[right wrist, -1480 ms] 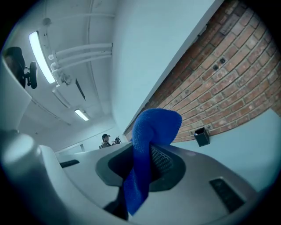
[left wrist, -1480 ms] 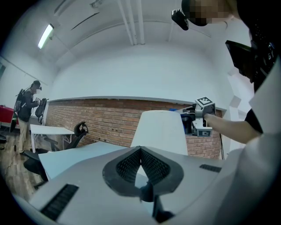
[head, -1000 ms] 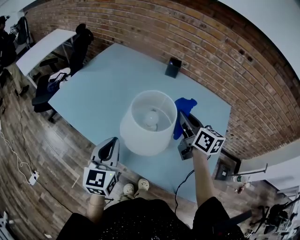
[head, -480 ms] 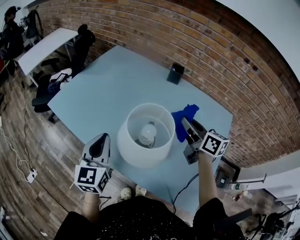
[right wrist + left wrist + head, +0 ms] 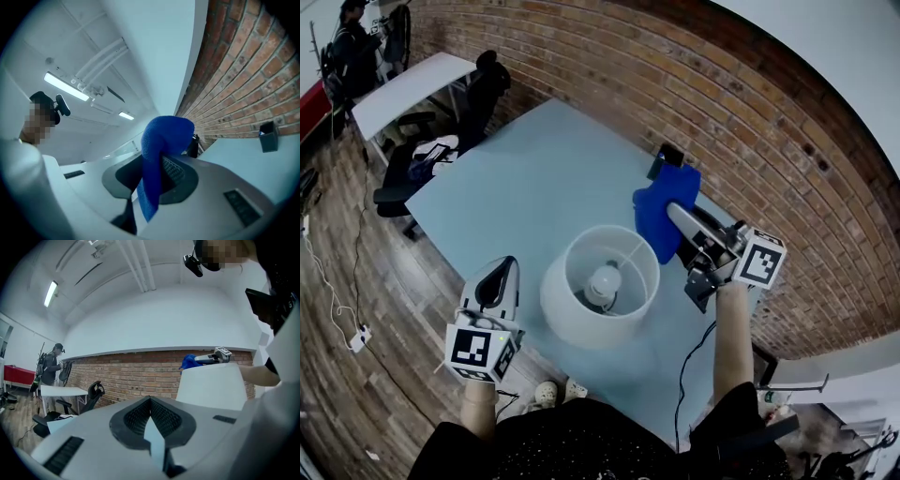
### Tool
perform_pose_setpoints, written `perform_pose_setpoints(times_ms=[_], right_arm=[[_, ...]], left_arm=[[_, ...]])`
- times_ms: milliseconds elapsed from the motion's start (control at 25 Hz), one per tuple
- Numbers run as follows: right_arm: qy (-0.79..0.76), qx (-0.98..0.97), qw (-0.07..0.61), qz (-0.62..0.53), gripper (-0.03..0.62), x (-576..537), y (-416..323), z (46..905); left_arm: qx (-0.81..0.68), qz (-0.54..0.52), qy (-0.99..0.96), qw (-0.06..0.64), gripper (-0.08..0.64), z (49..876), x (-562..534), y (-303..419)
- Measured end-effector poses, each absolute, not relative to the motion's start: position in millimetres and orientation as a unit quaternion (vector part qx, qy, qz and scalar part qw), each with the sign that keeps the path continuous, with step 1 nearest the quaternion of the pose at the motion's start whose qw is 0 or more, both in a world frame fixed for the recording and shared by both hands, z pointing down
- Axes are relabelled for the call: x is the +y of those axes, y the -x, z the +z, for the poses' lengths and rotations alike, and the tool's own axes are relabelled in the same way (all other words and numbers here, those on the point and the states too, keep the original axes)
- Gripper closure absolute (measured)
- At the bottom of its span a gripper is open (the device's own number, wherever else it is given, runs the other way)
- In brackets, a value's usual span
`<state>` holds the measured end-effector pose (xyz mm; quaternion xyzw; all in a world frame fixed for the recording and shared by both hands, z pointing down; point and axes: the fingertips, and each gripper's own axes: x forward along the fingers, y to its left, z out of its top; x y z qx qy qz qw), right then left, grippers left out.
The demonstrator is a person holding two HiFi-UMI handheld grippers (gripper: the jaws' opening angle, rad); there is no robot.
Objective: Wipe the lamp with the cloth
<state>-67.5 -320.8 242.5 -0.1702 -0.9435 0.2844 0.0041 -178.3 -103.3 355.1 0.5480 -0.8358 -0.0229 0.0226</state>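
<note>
- Left claw [image 5: 501, 272]: clenched on nothing, at the near edge of the pale blue counter [image 5: 520, 183].
- White drum-shaded lamp [image 5: 602, 323]: stands on the counter, its base hidden under the shade.
- Right claw [image 5: 675, 214]: grasps the blue cloth [image 5: 654, 223] just beside the shade.
- Small black box [image 5: 668, 157]: partly hidden behind the cloth, near the red brick wall [image 5: 703, 94].

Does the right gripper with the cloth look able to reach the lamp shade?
Probably yes: the right gripper holds the cloth right beside the lamp shade, with nothing visible between them.
</note>
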Motion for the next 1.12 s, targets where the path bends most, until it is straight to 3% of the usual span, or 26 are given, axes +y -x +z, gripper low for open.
perform_pose_setpoints(times_ms=[400,1120], right_arm=[[0.206,-0.929,0.066,0.299,0.512,-304.4,100.2,299.1],[0.205,-0.906,0.175,0.325,0.512,-331.8,96.6,407.3]], left_arm=[[-0.842,-0.007,-0.536,0.058,0.551,390.5,-106.0,183.7],[-0.841,-0.003,-0.534,0.081,0.552,408.7,-129.7,169.6]])
